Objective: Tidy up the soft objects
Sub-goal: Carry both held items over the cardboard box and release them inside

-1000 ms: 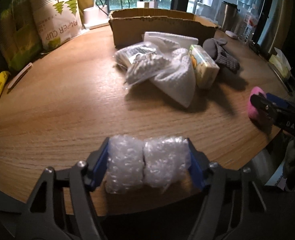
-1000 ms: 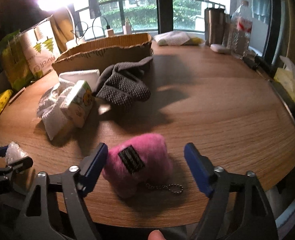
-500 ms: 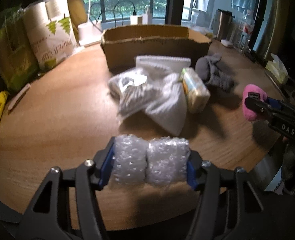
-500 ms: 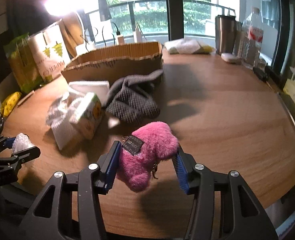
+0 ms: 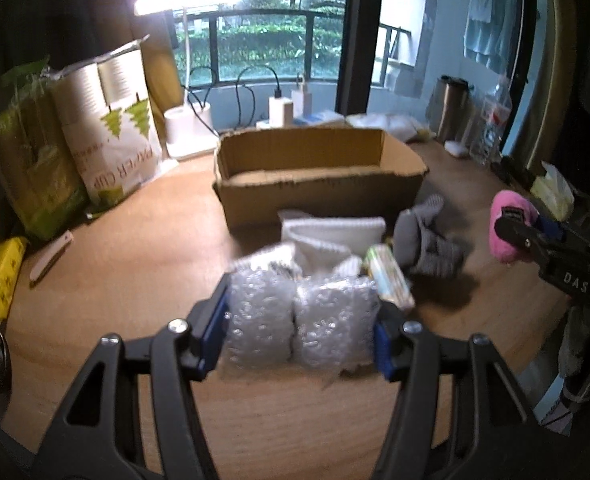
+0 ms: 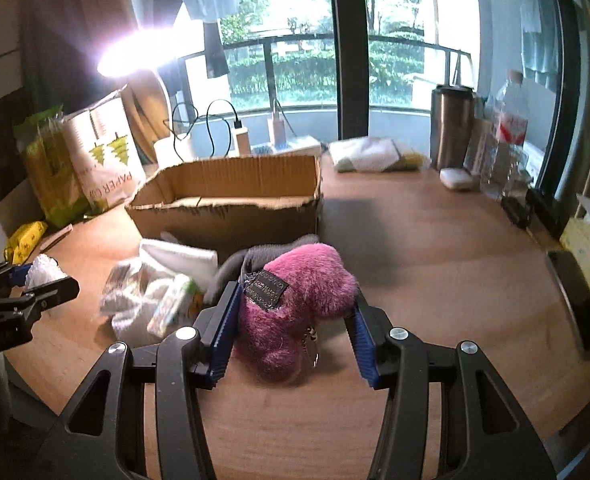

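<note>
Bubble-wrap roll (image 5: 301, 322) is clenched in the left gripper (image 5: 299, 334); fuzzy pink plush keychain (image 6: 295, 300) in the right gripper's (image 6: 293, 330) jaws. Both are lifted off the bench (image 6: 435, 272); next, I judge, carry them over the open cardboard box (image 5: 319, 178) and release.

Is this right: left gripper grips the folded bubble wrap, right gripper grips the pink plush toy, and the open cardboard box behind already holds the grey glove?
Not quite. The grey glove lies on the wooden table in front of the open cardboard box, per the left wrist view. Left gripper does grip the folded bubble wrap; right gripper grips the pink plush toy.
</note>
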A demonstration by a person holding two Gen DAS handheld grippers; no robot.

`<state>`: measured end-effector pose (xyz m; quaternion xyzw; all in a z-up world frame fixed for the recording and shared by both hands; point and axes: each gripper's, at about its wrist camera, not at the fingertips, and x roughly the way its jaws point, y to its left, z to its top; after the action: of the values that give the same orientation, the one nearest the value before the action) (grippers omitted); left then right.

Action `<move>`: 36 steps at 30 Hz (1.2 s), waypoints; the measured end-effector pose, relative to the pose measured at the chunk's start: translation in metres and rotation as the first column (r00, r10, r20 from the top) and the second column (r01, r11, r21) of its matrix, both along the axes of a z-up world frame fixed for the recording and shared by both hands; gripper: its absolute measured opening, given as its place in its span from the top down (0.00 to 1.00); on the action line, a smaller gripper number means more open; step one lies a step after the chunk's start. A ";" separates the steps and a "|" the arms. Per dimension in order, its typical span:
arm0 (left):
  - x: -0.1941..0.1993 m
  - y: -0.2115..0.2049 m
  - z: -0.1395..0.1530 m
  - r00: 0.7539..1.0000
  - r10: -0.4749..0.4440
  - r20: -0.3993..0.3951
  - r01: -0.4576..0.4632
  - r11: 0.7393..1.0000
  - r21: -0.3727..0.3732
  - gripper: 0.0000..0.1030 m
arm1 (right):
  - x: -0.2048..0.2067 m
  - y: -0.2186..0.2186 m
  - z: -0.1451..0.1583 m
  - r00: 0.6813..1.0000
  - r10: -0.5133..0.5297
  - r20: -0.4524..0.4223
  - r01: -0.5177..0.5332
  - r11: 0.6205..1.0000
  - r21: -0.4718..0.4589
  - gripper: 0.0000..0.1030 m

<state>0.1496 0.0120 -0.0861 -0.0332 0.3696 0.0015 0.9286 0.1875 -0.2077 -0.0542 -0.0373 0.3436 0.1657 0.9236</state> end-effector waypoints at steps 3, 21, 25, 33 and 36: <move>0.009 0.004 0.007 1.000 0.005 0.021 -0.005 1.000 -0.001 0.42 | 0.009 0.001 0.005 1.000 0.000 0.012 0.000 1.000 -0.005 0.48; 0.069 0.037 0.038 0.984 0.059 0.169 -0.059 0.998 -0.001 0.42 | 0.066 0.021 0.028 0.996 0.043 0.082 -0.042 0.999 -0.023 0.48; 0.083 0.045 0.045 0.976 0.082 0.204 -0.084 0.996 -0.001 0.42 | 0.076 0.026 0.033 0.993 0.055 0.107 -0.053 0.998 -0.019 0.48; 0.109 0.051 0.045 0.971 0.091 0.223 -0.092 0.996 -0.004 0.42 | 0.103 0.031 0.035 0.992 0.056 0.115 -0.055 0.998 -0.010 0.48; 0.121 0.052 0.039 0.972 0.091 0.216 -0.091 0.996 -0.010 0.42 | 0.110 0.034 0.031 0.993 0.056 0.108 -0.055 0.998 -0.010 0.48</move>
<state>0.2702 0.0642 -0.0471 -0.0502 0.2645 0.0404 0.9622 0.2980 -0.1742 -0.0229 -0.0590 0.2924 0.1878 0.9358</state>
